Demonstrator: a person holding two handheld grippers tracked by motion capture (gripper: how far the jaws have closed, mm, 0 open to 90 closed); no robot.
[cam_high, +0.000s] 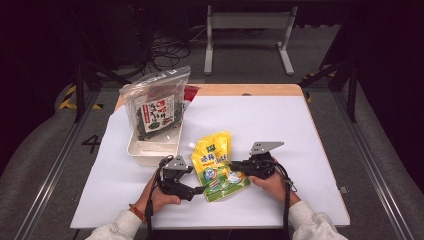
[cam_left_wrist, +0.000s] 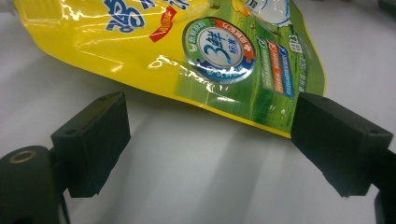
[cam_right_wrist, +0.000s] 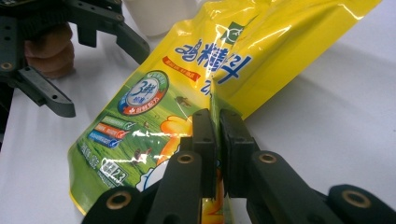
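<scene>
A yellow and green pouch (cam_high: 219, 165) with blue lettering lies near the front middle of the white table. My right gripper (cam_high: 233, 165) is shut on the pouch's right edge, and in the right gripper view its jaws pinch a fold of the pouch (cam_right_wrist: 140, 116) at the right gripper (cam_right_wrist: 217, 122). My left gripper (cam_high: 199, 190) stands open just left of the pouch's lower corner. In the left gripper view the pouch (cam_left_wrist: 196, 51) lies just beyond the left gripper (cam_left_wrist: 208, 135), whose jaws are wide apart with only table between them.
A white tray (cam_high: 150, 152) stands at the left behind my left gripper, with a clear bag of dark seaweed (cam_high: 156, 107) upright in it. The white table sheet (cam_high: 260, 125) stretches to the right and back. Cables and a metal stand lie on the floor beyond.
</scene>
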